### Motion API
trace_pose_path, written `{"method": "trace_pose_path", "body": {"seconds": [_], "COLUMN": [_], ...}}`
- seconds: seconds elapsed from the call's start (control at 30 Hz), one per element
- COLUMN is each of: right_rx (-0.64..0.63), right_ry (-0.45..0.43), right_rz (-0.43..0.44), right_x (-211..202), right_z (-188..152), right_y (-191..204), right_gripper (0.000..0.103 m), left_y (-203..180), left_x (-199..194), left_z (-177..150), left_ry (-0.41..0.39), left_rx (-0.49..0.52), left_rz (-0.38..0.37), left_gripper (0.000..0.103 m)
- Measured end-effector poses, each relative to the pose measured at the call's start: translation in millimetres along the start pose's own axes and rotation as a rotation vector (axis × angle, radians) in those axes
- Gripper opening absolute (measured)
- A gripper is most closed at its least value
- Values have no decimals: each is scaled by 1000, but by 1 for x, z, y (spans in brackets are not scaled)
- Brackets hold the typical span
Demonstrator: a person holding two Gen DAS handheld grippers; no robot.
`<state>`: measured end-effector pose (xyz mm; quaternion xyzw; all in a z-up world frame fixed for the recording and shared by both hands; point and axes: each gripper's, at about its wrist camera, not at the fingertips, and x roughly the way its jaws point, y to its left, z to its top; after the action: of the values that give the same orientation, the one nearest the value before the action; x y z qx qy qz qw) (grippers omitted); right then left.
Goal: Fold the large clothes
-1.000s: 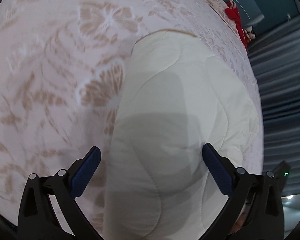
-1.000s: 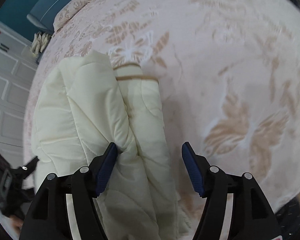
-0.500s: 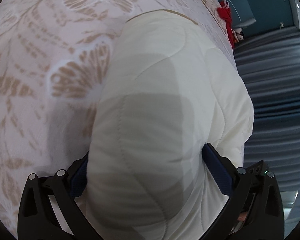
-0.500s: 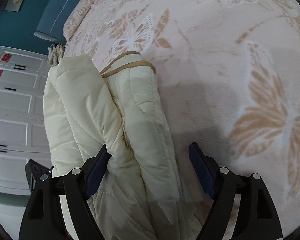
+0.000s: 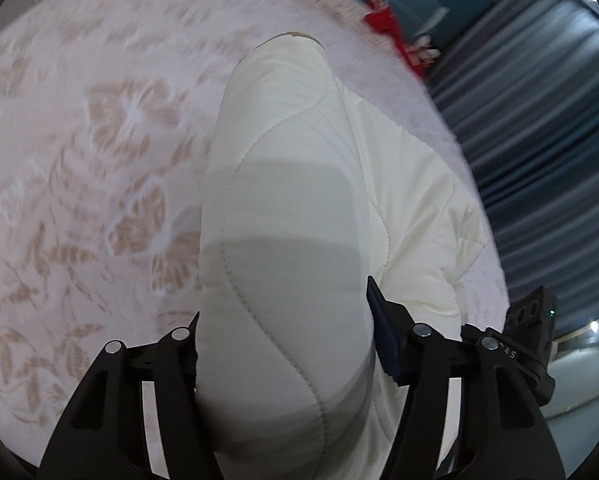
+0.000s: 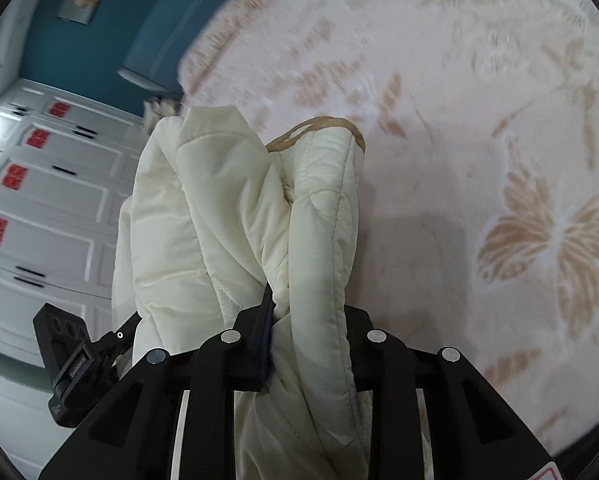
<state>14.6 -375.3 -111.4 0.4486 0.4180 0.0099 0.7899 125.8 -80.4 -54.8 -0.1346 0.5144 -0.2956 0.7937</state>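
Observation:
A cream quilted garment (image 5: 291, 208), folded into a thick bundle, is held up over a pink bedspread (image 5: 99, 140) with beige butterfly patterns. My left gripper (image 5: 285, 344) is shut on one end of the bundle; the padded cloth bulges between its jaws and hides the left pad. In the right wrist view the same garment (image 6: 239, 220) shows a tan-trimmed edge at its top. My right gripper (image 6: 307, 320) is shut on a folded layer of it. Each gripper shows at the edge of the other's view.
The bedspread (image 6: 479, 120) fills most of both views. A red item (image 5: 391, 36) lies at the bed's far edge near grey-blue curtains (image 5: 539, 140). White wardrobe doors (image 6: 39, 200) with red stickers and a teal wall (image 6: 99, 40) stand beside the bed.
Both grippers closed from wide open onto the cream garment. The bundle has risen off the bedspread, and both views tilted toward the room.

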Motion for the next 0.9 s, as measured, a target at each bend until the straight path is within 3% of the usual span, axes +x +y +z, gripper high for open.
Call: {"method": "trace_pose_path", "body": {"seconds": [0.33,0.57,0.73,0.9], "right_rx": [-184,-311,-383,-371], "right_ry": [-246,-357,-348,-274], "right_rz": [55,138,155,134], "right_x": [-104,-135,-106,-43], "right_z": [-9,3,16,32], "right_y": [84,154,204,227], "right_gripper": [25,25,26,26], "left_y": [-53,-50,-16,38], "left_x": [-112,-178,-199,-180], "left_z": [8,34,64,99], "left_ry": [-229,-395,-457,-428], "left_rx": [176,223,201,138], "left_rz": [-120,-183,-182,-155], "left_gripper": [58,59,60,60]}}
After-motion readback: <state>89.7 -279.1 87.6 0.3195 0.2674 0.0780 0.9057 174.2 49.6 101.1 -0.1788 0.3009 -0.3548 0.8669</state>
